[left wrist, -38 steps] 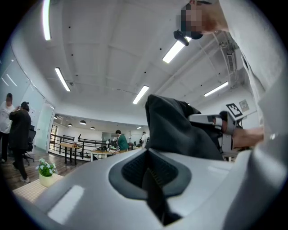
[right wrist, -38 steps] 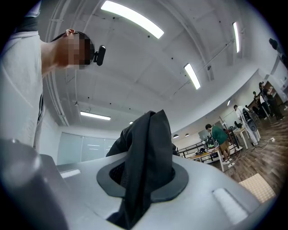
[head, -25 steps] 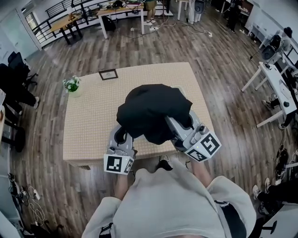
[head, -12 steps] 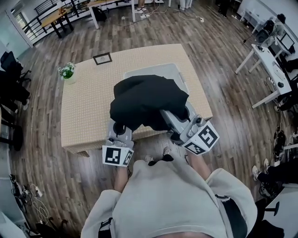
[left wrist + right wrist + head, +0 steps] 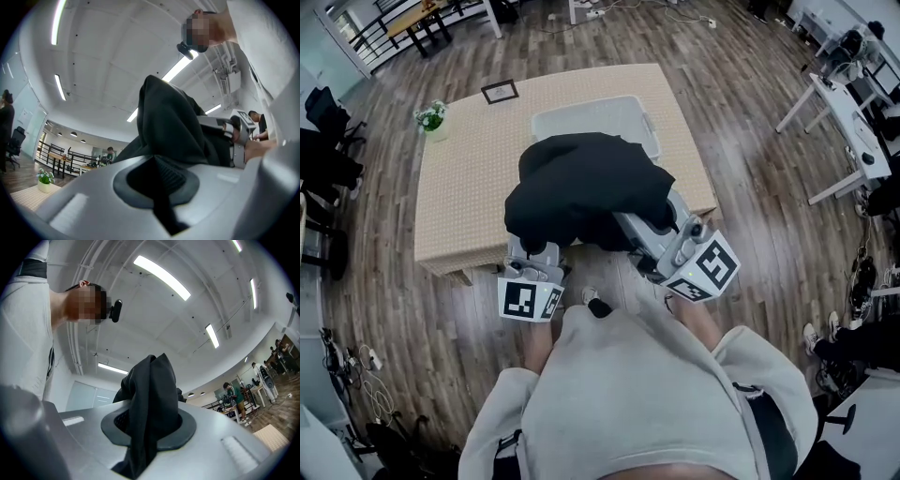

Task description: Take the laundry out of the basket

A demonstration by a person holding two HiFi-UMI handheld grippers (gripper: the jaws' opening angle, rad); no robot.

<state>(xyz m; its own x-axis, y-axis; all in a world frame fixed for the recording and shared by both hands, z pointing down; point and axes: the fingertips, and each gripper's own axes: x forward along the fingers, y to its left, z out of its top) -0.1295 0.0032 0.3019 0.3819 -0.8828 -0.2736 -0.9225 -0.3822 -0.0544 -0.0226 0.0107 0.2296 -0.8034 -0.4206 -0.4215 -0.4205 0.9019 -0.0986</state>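
A black garment [image 5: 581,187] hangs bunched in the air over the table's near edge, held up from below by both grippers. Behind it the pale plastic basket [image 5: 592,114] stands on the beige table [image 5: 459,197], its inside mostly hidden by the cloth. My left gripper [image 5: 159,187] points upward and is shut on a fold of the black garment [image 5: 173,126], which rises from its jaws. My right gripper [image 5: 145,427] also points upward, shut on another fold of the garment [image 5: 150,390]. In the head view both sets of fingertips are hidden under the cloth.
A small potted plant [image 5: 429,117] and a picture frame [image 5: 499,91] stand at the table's far left. Wooden floor surrounds the table. A white desk [image 5: 853,103] is off to the right, with dark chairs [image 5: 323,159] at the left. People stand in the background [image 5: 234,401].
Both grippers have drawn the black garment toward the person and off the basket. The basket's far part now shows behind the cloth.
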